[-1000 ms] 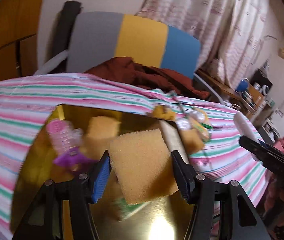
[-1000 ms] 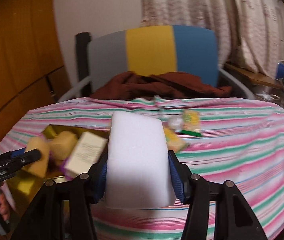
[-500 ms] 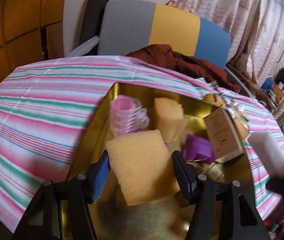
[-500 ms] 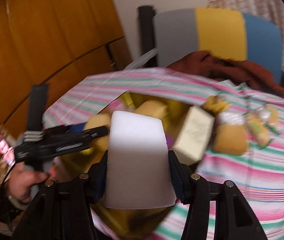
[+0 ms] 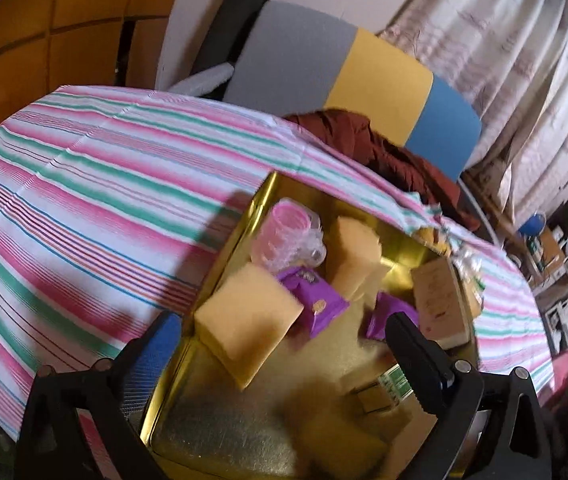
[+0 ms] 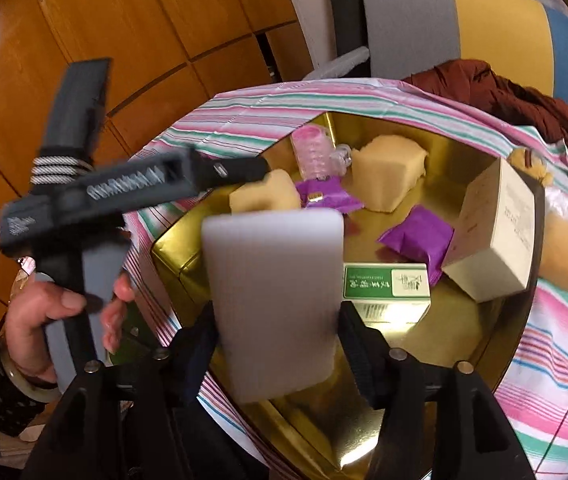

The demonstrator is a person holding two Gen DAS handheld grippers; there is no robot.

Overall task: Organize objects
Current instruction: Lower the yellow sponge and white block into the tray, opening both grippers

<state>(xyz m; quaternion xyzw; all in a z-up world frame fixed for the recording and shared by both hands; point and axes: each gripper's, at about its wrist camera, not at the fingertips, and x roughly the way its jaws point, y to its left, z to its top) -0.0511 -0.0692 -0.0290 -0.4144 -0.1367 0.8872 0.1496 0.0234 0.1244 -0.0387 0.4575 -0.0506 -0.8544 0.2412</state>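
A gold tin [image 6: 172,248] sat on a striped cloth [image 5: 84,200]. In the tin were 2 yellow sponges. One sponge [image 5: 250,320] was tilted by the tin's left wall, between the wide-apart fingers of the left gripper [image 5: 284,344]. Its jaws had just been opening, and the pads were clear of the sponge, so it was let go. The other sponge [image 6: 387,172] lay at the back of the tin.

Also in the tin were a pink roller [image 6: 313,152], 2 purple packets [image 6: 419,236], a green and white box [image 6: 385,280] and a tan box [image 6: 495,236] that leaned on the right wall.

The right gripper [image 6: 276,320] was above the tin's near left corner with a white block [image 6: 276,296] between its fingers. Its jaws had just been opening too. I cannot tell if the pads were pressing on the block.

A hand [image 6: 60,308] held the left gripper's handle. Behind the table stood a chair [image 5: 363,72] with a brown cloth [image 5: 363,144] on it.
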